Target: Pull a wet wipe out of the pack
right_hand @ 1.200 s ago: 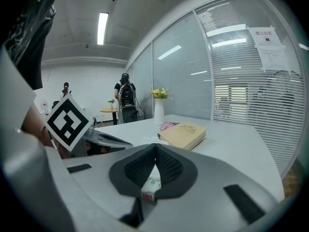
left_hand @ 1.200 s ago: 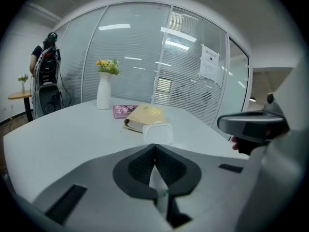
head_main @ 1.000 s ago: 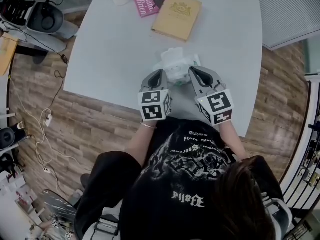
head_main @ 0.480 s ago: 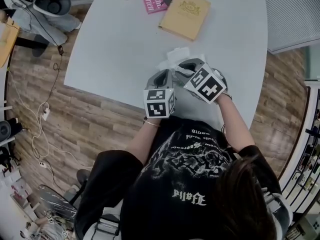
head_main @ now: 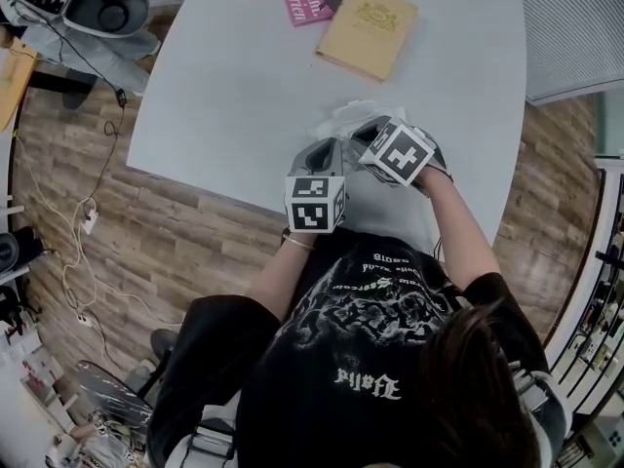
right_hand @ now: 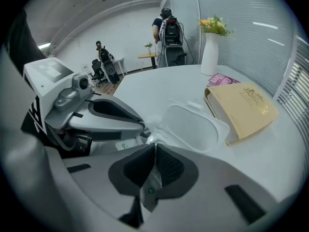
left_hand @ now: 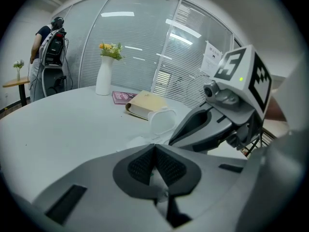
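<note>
At the tips of the closed left claw point(left_hand: 154, 147) and closed right claw point(right_hand: 154, 146), side by side, sits the wipe pack point(head_main: 340, 119), lid point(right_hand: 195, 124) open; bare worktop point(head_main: 244, 86) beyond, its edge close behind them.

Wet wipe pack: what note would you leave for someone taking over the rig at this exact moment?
Left claw: shut, low at the near edge of the pack; whether it pinches the film I cannot tell.
Right claw: shut, tips pointing down over the pack.
The pack lies on the table, lid flipped open.
Done: lid open.
Left: no wipe seen in either claw; probably open the right claw, grip a wipe and pull it out.
</note>
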A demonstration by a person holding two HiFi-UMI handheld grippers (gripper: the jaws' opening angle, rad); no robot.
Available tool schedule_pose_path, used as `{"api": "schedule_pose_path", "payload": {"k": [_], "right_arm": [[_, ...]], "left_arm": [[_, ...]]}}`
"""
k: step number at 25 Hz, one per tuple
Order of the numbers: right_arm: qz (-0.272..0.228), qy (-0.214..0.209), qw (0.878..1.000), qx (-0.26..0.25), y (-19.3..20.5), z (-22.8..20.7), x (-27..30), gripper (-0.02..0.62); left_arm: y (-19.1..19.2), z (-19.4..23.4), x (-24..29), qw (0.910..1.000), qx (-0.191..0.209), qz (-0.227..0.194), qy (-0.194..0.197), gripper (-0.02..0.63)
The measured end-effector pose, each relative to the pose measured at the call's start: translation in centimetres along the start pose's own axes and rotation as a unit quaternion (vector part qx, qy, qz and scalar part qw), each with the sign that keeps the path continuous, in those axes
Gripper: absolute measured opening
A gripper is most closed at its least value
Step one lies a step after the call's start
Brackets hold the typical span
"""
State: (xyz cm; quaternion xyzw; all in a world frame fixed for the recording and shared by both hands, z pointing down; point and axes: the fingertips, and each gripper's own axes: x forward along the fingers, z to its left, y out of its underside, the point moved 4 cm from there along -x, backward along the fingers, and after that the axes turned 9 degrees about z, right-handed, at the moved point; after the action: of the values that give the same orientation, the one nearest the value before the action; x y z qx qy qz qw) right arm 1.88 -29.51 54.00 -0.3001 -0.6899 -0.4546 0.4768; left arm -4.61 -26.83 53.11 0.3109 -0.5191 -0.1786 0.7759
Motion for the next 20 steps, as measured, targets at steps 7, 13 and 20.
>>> {"api": "schedule_pose_path", "payload": {"k": [7, 13, 20], "right_arm": [[-0.001, -0.036, 0.999, 0.009, -0.1, 0.4, 0.0, 0.020], [0.014, -0.039, 0.999, 0.022, 0.0, 0.2, 0.6, 0.003], [-0.082, -0.070, 0.989, 0.104, -0.3, -0.8, -1.8, 0.000]], "left_arm": [[0.1, 0.2, 0.0, 1.0000, -0.005, -0.001, 0.008, 0.006], [0.1, 0.2, 0.1, 0.9999, -0.011, -0.001, 0.005, 0.006], [0.1, 0.2, 0.1, 0.9999, -0.012, -0.002, 0.002, 0.006]]}}
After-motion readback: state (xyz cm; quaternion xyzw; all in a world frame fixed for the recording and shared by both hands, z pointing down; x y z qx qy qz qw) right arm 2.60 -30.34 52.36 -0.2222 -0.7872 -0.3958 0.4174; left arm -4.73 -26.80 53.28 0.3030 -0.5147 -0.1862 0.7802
